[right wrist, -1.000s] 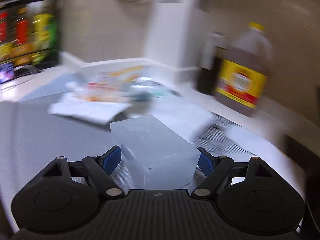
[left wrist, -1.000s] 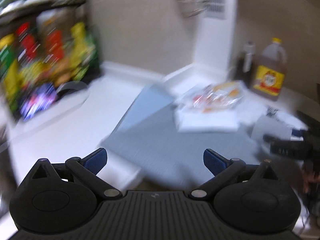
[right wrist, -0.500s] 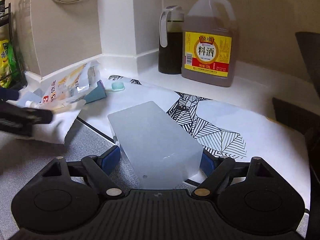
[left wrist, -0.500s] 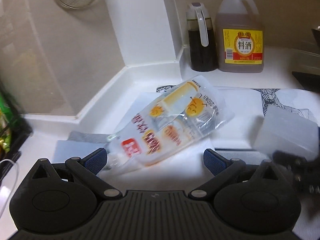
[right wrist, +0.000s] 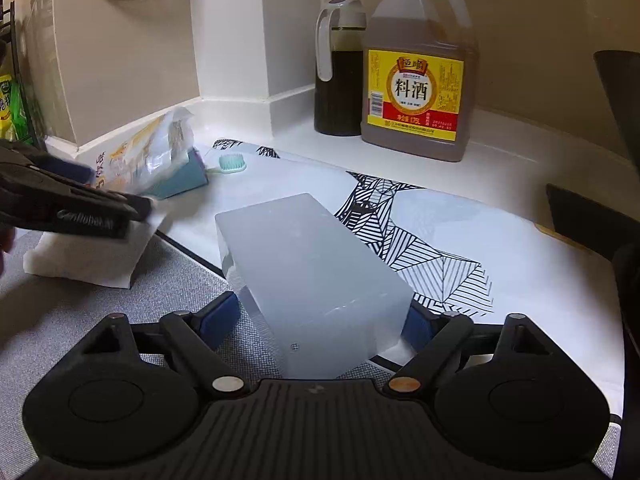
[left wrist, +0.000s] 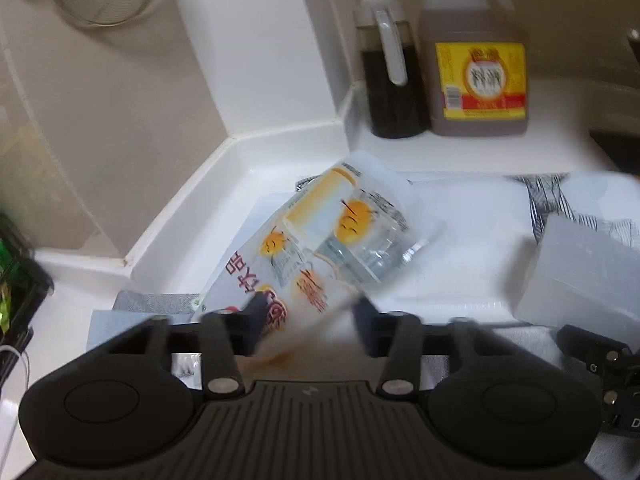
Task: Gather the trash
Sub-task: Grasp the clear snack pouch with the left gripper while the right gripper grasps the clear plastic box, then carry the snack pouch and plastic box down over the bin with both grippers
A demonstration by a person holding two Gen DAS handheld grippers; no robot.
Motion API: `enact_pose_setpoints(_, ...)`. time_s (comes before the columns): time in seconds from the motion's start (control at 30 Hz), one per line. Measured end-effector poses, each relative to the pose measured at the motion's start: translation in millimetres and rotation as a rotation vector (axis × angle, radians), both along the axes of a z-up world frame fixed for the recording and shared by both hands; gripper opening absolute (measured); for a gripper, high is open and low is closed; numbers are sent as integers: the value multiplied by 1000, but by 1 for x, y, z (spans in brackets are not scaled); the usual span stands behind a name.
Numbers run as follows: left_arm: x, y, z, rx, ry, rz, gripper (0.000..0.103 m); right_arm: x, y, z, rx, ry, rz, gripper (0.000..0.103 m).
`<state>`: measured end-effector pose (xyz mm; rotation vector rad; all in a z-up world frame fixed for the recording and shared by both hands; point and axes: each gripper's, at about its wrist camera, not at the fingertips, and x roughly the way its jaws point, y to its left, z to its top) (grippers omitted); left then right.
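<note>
A clear printed plastic wrapper (left wrist: 332, 240) lies in the counter corner on white paper (right wrist: 80, 256). My left gripper (left wrist: 310, 320) is at the wrapper's near end; its jaws are closing and the blurred pads pinch the plastic between them. In the right wrist view the left gripper (right wrist: 140, 208) reaches in from the left onto the wrapper (right wrist: 152, 152). My right gripper (right wrist: 318, 322) holds a frosted translucent box (right wrist: 308, 264) between its blue pads, jaws squeezing in slightly. The box (left wrist: 580, 276) also shows at the right of the left wrist view.
A cooking wine jug (right wrist: 416, 88) and a dark sauce dispenser (right wrist: 338, 80) stand against the back wall. A teal item (right wrist: 184, 180) and a teal brush head (right wrist: 232, 162) lie by the wrapper. A patterned mat (right wrist: 420, 232) and a grey mat (right wrist: 60, 312) cover the counter. A snack rack (left wrist: 12, 280) stands left.
My left gripper swung from the snack rack to the corner, then its wide jaws closed in on the wrapper's near end. The right gripper kept the box and hardly moved.
</note>
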<state>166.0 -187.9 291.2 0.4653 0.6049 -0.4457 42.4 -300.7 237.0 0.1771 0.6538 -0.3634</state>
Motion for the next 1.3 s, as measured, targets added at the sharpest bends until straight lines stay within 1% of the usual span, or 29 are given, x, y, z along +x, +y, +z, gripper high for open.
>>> enact_pose_setpoints(0.03,-2,1,2,-7,-8,-4,35,-1,-1,1,4,-7,-7,78)
enact_pose_setpoints(0.1,-8,3,6,-12,-22,0,30,-4,-4,2,17,-26,-12,75)
enact_pose_setpoints(0.13,-11,4,9,-16,-31,0,26,-6,-4,2,20,-35,-15,74)
enact_pose_setpoints(0.2,-17,8,16,-37,-40,6,23,-8,-4,4,21,-52,-18,73)
enact_pose_setpoints(0.43,-33,44,51,-176,-28,40,14,-21,-4,13,20,-172,-24,69)
enact_pose_setpoints(0.6,-47,69,70,-224,-57,79,13,-28,-2,17,11,-243,-20,65)
enact_pose_setpoints(0.8,-75,106,82,-277,-45,120,13,-32,-1,20,5,-303,-2,64)
enact_pose_setpoints(1.03,-128,147,92,-315,-50,156,13,-36,3,22,1,-349,30,64)
enact_pose_setpoints(1.23,-177,185,101,-330,-55,180,13,-45,2,24,44,-417,58,64)
enact_pose_setpoints(1.3,-195,197,103,-329,-66,181,13,-52,5,27,53,-402,52,64)
